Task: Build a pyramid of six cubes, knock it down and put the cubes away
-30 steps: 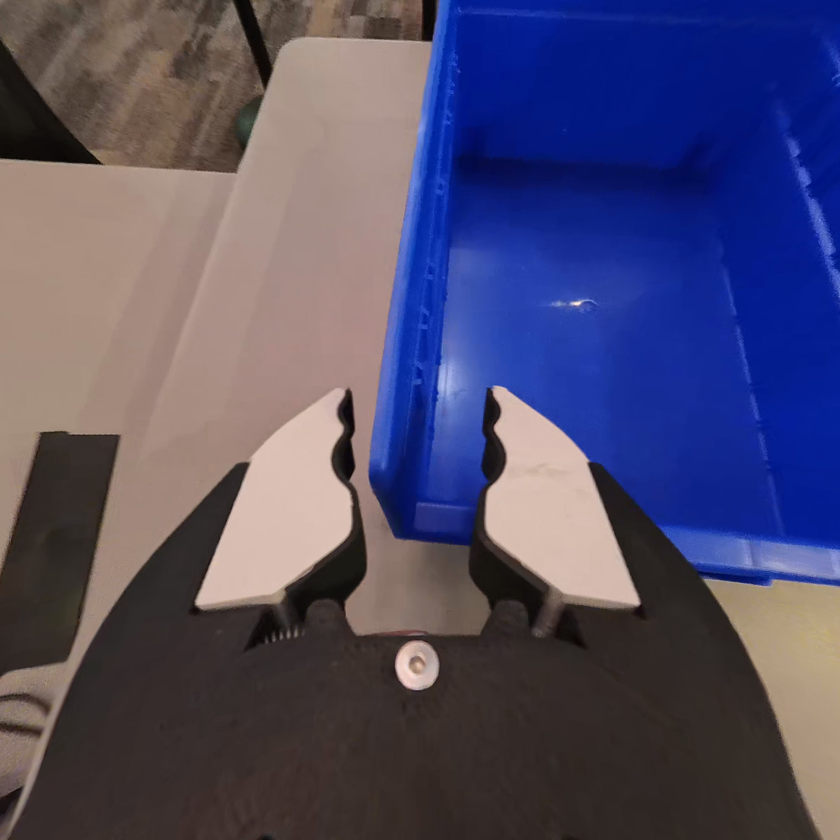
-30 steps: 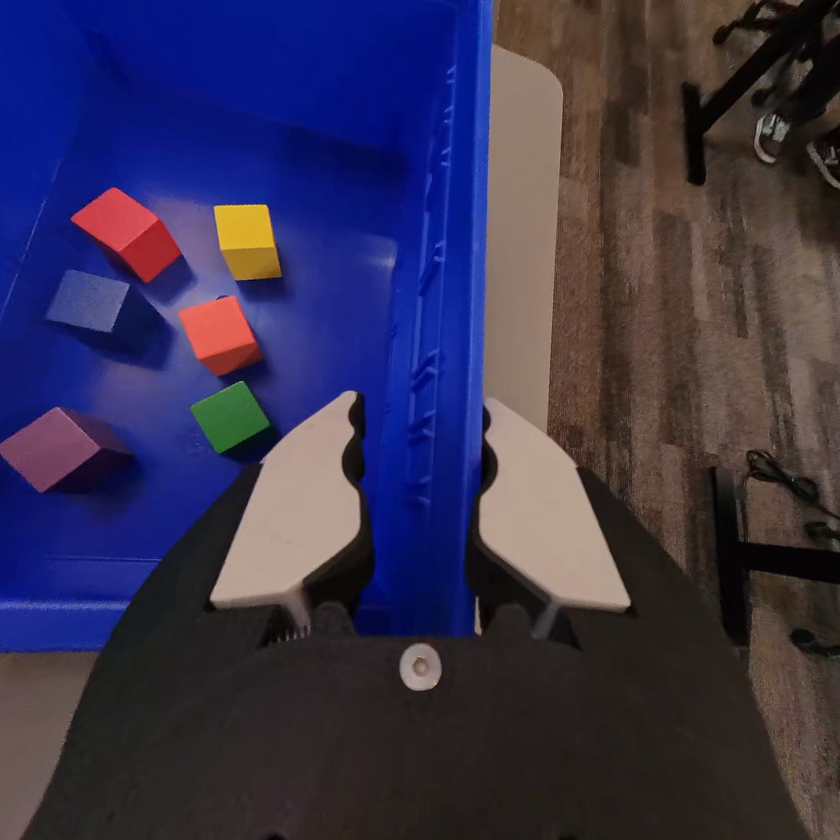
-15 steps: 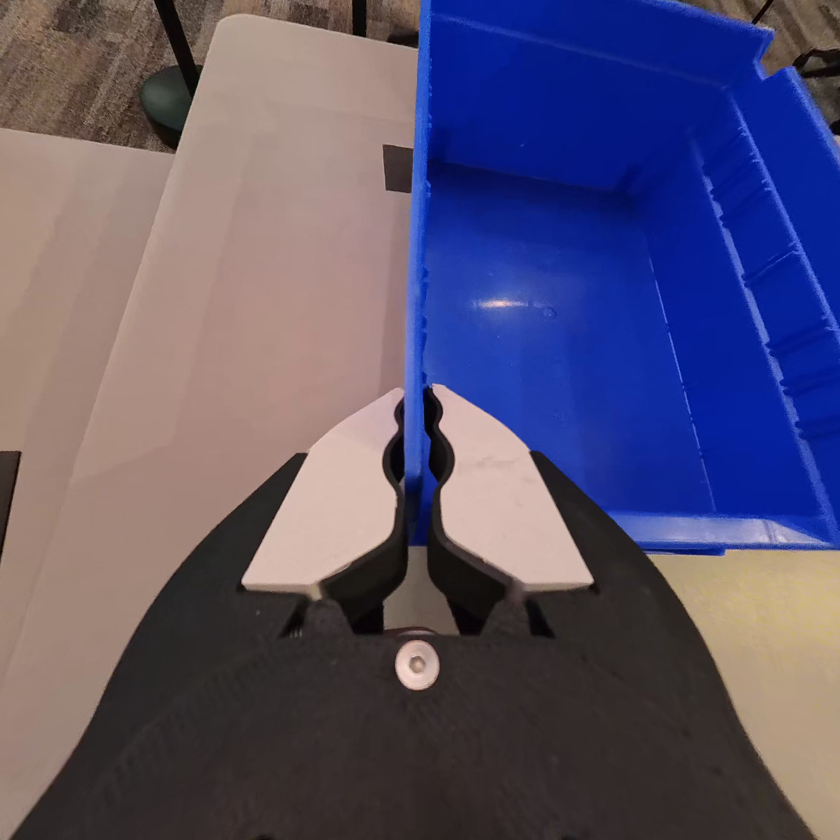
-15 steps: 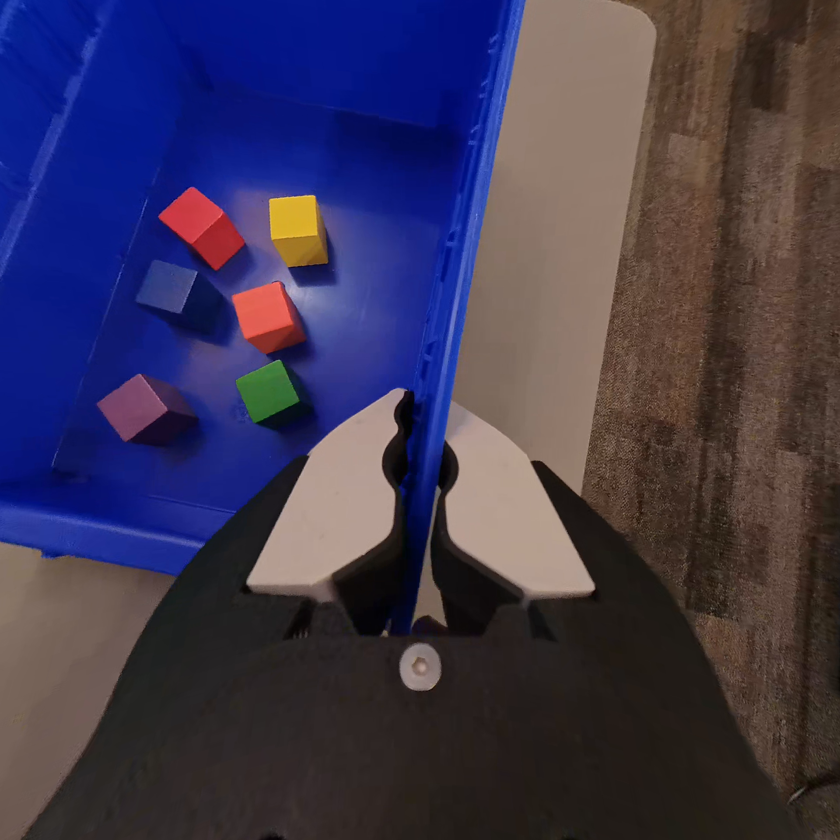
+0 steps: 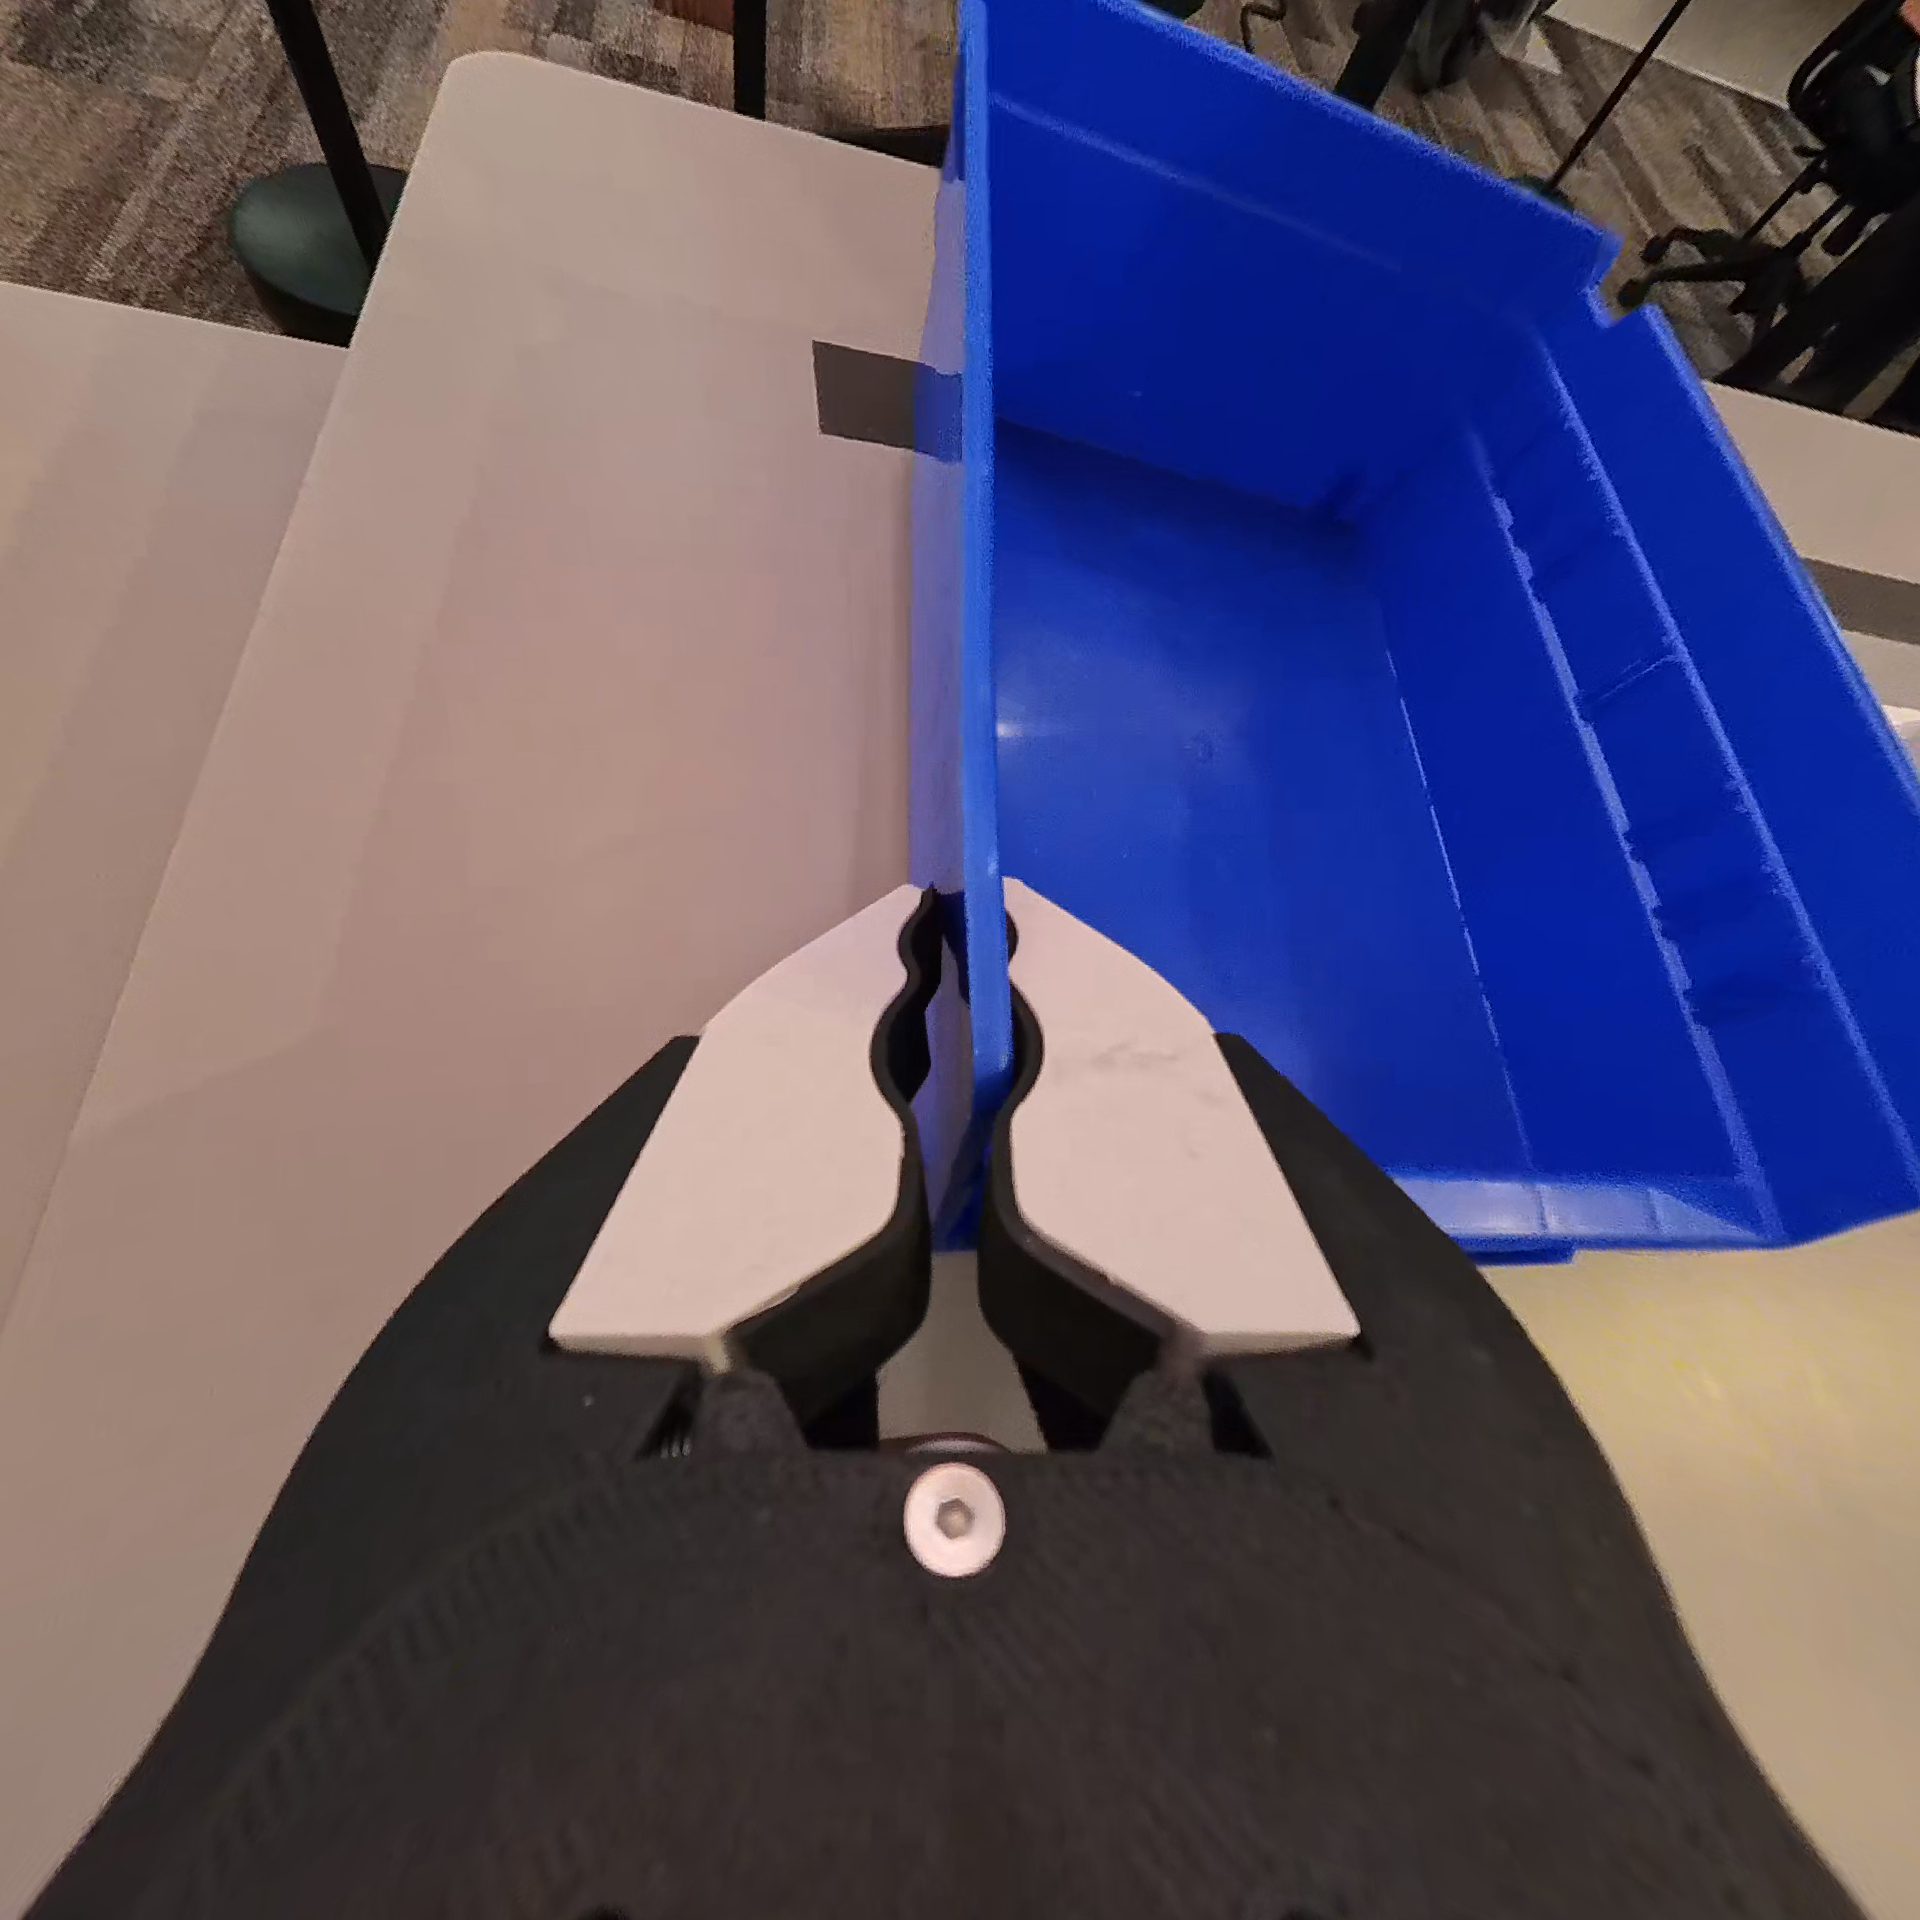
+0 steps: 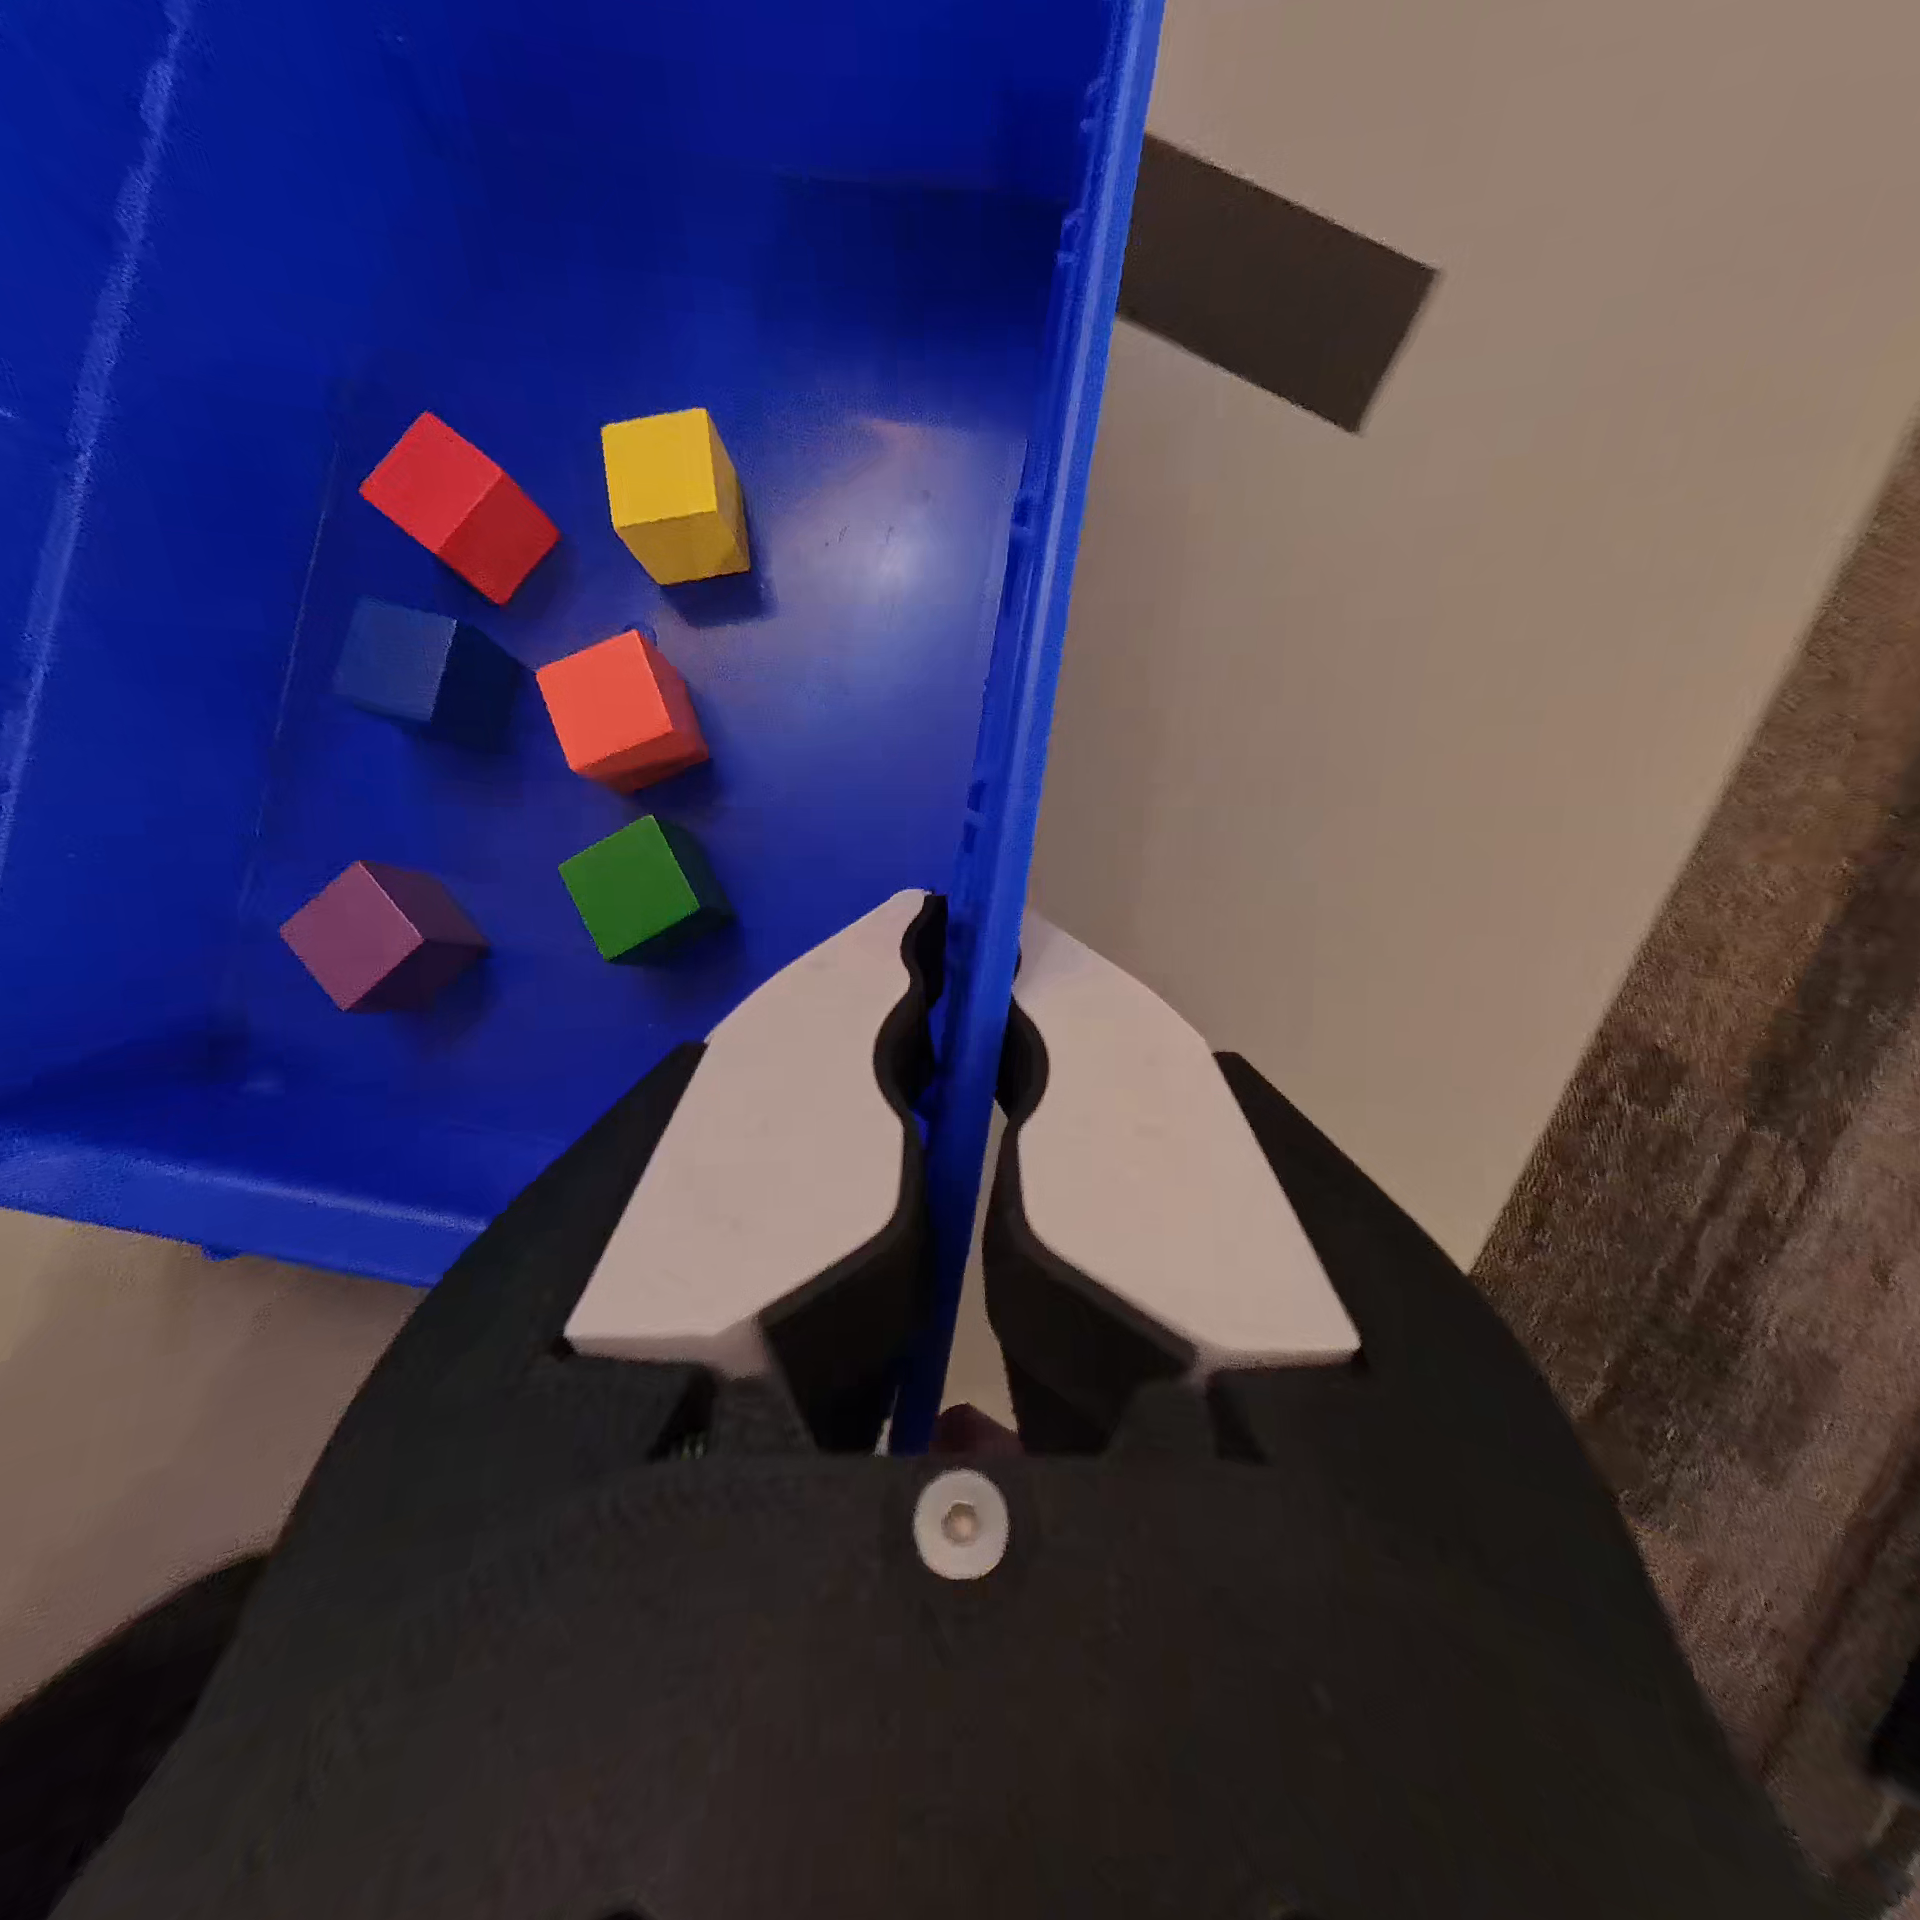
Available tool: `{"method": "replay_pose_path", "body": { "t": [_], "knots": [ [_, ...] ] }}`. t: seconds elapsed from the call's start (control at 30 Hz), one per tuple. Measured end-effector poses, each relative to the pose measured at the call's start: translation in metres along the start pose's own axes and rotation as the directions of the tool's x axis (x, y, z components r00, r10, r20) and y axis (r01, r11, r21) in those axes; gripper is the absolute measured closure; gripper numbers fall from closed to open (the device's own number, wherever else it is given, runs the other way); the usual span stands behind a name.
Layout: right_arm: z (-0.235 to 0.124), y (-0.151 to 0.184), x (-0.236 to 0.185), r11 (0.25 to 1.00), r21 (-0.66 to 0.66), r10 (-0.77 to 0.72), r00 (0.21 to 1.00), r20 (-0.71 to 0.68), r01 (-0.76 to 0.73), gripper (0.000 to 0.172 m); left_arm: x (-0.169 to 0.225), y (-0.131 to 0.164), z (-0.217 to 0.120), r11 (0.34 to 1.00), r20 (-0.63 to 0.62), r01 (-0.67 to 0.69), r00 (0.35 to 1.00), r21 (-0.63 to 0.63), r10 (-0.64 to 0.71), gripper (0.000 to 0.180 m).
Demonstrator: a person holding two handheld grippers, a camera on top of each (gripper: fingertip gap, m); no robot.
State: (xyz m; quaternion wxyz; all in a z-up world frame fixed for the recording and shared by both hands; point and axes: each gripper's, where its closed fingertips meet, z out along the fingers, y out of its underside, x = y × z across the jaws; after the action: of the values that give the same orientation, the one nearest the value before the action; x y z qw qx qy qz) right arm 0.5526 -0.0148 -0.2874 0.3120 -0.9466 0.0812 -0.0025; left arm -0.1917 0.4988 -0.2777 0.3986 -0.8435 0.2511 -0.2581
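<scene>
Both grippers, left [image 5: 966, 997] and right [image 6: 961, 997], pinch opposite walls of the blue bin [image 5: 1195, 436]; all 6 cubes [image 6: 623, 707] lie inside, so I judge building not yet begun.

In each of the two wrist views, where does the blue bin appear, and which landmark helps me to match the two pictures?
Left wrist view: the blue bin fills the centre and right; the left gripper is clamped on its left wall.
Right wrist view: the blue bin fills the upper left, with six cubes inside; the right gripper is clamped on its right wall.
Shared landmark: the grey table under the bin.
</scene>
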Motion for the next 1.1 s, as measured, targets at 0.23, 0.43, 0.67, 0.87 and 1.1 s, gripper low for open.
{"method": "replay_pose_path", "body": {
  "t": [0.23, 0.43, 0.67, 0.87, 1.1],
  "knots": [
    [0.003, 0.001, -0.047, 0.985, -0.052, -0.151, 0.97, 0.188, 0.163, 0.165, 0.005, 0.001, -0.013, 0.999, -0.065, 0.03, 0.997, 0.014, -0.029, 0.174],
    [0.003, 0.006, -0.086, 0.933, -0.044, -0.325, 0.889, 0.322, 0.356, 0.165, 0.007, 0.009, -0.017, 1.0, -0.086, 0.011, 0.996, 0.005, -0.01, 0.174],
    [0.003, 0.009, -0.134, 0.847, 0.042, -0.487, 0.74, 0.464, 0.531, 0.165, 0.011, 0.017, -0.026, 0.999, -0.129, -0.037, 0.991, -0.007, 0.036, 0.174],
    [0.013, -0.001, -0.181, 0.767, 0.109, -0.585, 0.62, 0.522, 0.632, 0.166, 0.011, 0.025, -0.03, 0.999, -0.155, -0.034, 0.987, -0.012, 0.032, 0.174],
    [0.029, -0.018, -0.236, 0.71, 0.137, -0.63, 0.537, 0.561, 0.691, 0.166, 0.008, 0.03, -0.046, 0.999, -0.136, -0.053, 0.989, -0.014, 0.051, 0.174]
  ]
}}
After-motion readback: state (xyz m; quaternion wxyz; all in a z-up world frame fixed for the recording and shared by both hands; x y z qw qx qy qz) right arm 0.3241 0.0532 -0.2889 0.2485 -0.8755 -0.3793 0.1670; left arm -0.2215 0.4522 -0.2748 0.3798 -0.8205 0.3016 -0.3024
